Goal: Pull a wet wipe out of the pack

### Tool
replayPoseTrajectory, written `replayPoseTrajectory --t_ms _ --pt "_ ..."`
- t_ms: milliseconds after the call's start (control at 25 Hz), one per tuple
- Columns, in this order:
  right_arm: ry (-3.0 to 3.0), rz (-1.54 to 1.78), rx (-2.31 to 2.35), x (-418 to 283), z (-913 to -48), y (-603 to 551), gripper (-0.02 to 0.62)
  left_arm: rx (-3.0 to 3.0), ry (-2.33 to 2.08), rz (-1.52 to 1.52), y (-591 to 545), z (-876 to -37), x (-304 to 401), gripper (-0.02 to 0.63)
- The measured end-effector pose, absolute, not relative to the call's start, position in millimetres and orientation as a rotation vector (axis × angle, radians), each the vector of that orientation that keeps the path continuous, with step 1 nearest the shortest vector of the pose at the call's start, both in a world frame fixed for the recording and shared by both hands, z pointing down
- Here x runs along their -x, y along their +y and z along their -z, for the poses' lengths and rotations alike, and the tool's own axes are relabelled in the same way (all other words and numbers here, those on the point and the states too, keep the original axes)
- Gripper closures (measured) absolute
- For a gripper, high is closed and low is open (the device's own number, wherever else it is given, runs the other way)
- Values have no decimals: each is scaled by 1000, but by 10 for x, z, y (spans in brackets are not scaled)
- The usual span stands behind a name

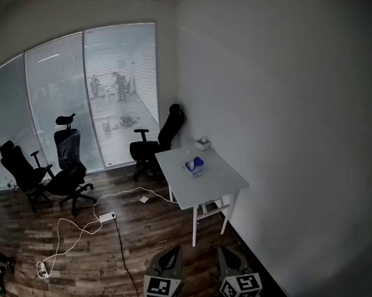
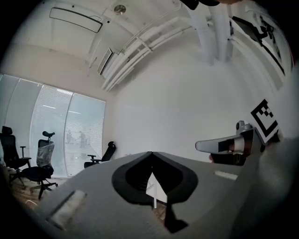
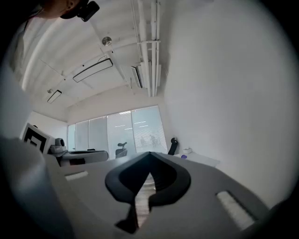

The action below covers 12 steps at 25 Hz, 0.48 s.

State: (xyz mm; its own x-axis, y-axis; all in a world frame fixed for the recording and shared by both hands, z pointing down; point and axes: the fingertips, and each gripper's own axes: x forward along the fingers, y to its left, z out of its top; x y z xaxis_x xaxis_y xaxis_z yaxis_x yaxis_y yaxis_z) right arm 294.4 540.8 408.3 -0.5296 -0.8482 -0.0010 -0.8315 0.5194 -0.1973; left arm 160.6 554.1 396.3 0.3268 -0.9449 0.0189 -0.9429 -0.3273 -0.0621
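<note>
In a dim office, a white surface (image 1: pixel 215 181) against the wall bears the wipe pack (image 1: pixel 193 167), well apart from the left gripper (image 1: pixel 173 251) and right gripper (image 1: pixel 223 251), both closed on nothing.

No legible text, labels or numbers

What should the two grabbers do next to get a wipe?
Probably move closer to the table first. The wipe pack lies on it, well away across the floor from both grippers. The left gripper and right gripper are shut with nothing between their jaws, so neither can reach or pull anything from here.
</note>
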Motion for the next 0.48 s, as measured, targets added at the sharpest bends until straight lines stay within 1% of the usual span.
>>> replayPoseTrajectory --t_ms 160,480 --pt "2656 274 1483 -2998 -3998 5415 592 2530 1824 102 5511 -3947 -1710 601" --pt "2655 308 1442 -3260 -4112 5294 591 2527 1835 129 5379 -4112 -1935 601"
